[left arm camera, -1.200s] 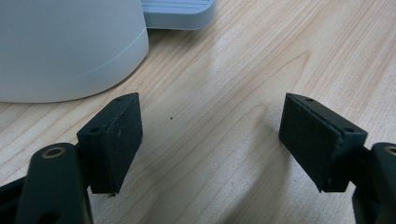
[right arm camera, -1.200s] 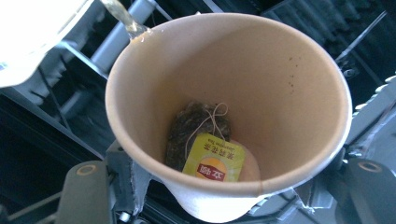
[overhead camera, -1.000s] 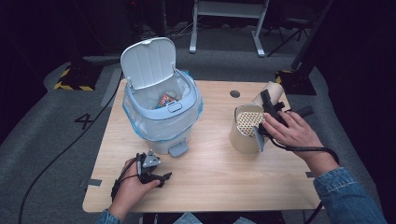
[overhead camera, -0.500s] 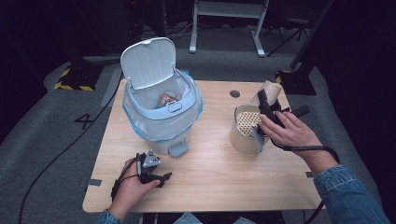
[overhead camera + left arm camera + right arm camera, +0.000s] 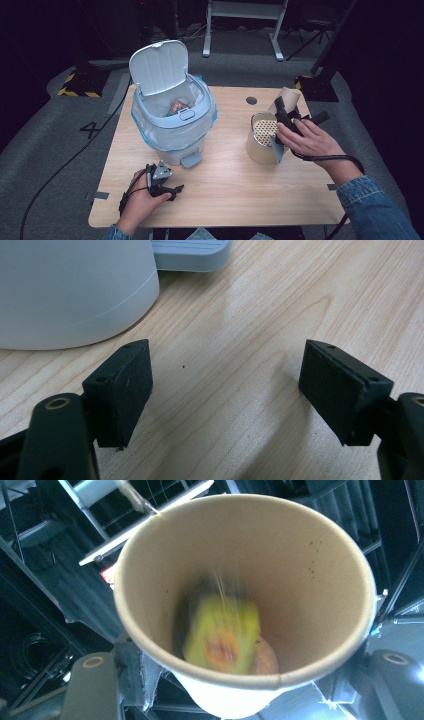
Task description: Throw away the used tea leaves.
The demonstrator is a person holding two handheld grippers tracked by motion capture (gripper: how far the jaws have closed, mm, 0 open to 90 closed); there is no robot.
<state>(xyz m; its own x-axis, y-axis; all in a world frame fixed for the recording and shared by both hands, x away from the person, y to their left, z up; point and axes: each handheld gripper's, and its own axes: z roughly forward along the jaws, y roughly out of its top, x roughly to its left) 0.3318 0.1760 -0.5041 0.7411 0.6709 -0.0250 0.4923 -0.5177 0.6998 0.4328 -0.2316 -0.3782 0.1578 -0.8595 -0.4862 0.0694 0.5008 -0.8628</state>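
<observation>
One paper cup [image 5: 300, 580] pinched by right gripper [image 5: 285, 125] fingers – left gripper [image 5: 225, 390] fingers spread; no legible writing.

The left gripper [image 5: 172, 189] rested low on its side in the left hand [image 5: 140, 202], jaws spread wide with nothing between. The right hand [image 5: 310, 142] held the right gripper [image 5: 281, 112] raised and tilted, its jaws clamped tight.

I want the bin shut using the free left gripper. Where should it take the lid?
Probably the lid by its free top edge, from above, with the left gripper setting its open jaws astride it. The lid stands upright, hinged at the back of the bin, and that thin edge is bare.
</observation>
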